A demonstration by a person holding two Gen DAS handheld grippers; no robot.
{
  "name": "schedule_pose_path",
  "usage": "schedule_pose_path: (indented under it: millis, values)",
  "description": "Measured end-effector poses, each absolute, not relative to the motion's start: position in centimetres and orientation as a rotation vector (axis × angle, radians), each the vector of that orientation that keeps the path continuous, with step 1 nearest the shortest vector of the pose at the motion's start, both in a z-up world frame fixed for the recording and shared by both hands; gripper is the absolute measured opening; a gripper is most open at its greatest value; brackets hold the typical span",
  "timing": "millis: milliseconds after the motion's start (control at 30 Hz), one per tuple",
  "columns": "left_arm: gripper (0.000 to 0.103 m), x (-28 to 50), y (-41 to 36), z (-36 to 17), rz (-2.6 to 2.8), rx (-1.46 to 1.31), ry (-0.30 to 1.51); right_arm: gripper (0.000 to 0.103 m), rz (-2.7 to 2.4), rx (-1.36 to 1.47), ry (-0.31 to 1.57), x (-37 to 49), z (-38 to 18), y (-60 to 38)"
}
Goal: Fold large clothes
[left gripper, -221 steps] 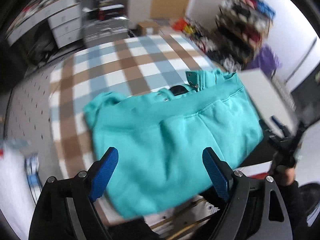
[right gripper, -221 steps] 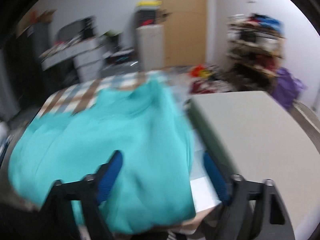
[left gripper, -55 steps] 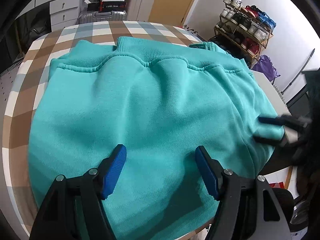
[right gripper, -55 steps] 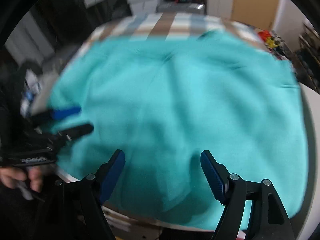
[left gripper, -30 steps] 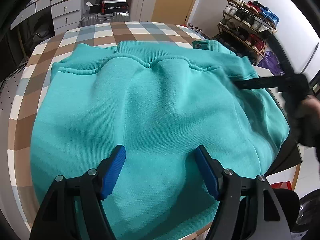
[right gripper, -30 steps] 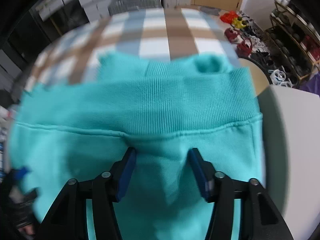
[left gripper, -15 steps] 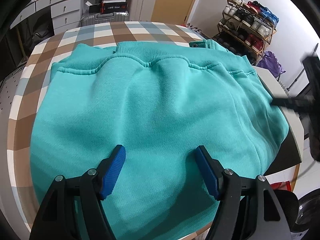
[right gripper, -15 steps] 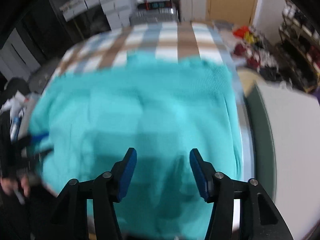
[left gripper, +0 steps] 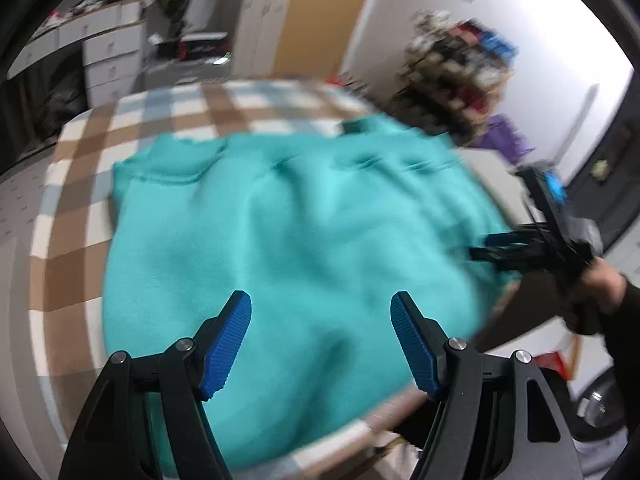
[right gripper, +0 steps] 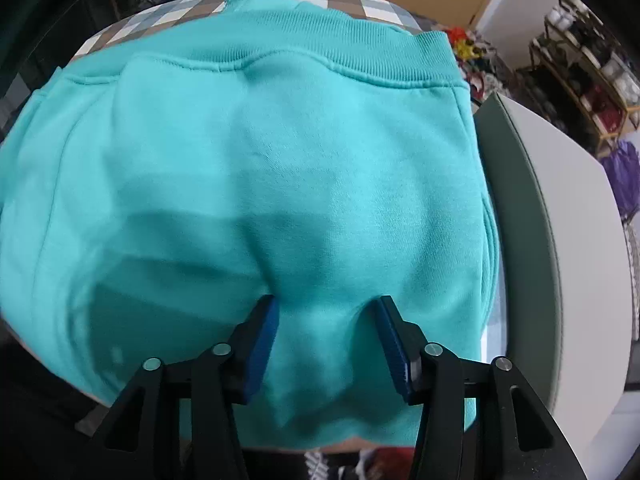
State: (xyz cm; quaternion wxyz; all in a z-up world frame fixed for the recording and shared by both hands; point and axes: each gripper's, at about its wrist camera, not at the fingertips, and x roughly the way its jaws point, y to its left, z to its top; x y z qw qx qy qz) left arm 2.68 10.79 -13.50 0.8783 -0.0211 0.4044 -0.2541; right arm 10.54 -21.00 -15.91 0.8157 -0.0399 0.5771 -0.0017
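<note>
Honestly | teal sweatshirt (right gripper: 256, 168) lying folded on checked counter (left gripper: 168, 112) | right tool (right gripper: 325, 330) has been closing, pinching nothing | left tool (left gripper: 320, 332) gaping | risk: bunching the top layer at 6 o'clock

White walls, wooden door (left gripper: 320, 16), white drawers (left gripper: 108, 56), cluttered shoe rack (left gripper: 456, 72), checked tabletop (left gripper: 188, 108).
</note>
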Motion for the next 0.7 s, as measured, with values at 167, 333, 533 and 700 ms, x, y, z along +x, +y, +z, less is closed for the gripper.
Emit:
schedule_pose_path:
  millis: [167,333,533,700]
  values:
    - [0.068,4.4,9.8,-16.0,-0.551,-0.056,0.998,0.044,0.087,-0.005,1.030,9.1,-10.1,-17.7]
    - [0.068,7.1,11.1,-18.7,-0.558,-0.207,1.147,0.042,0.203,-0.083,1.207,10.4,-15.6,-11.5]
    - [0.068,7.8,11.2,-19.3,-0.538,-0.228,1.141,0.044,0.054,-0.037,1.092,10.5,-18.9,-10.2]
    - [0.067,5.9,13.0,-15.4,-0.562,-0.347,0.969,0.046,0.222,0.215,0.932,7.9,-19.3,-14.7]
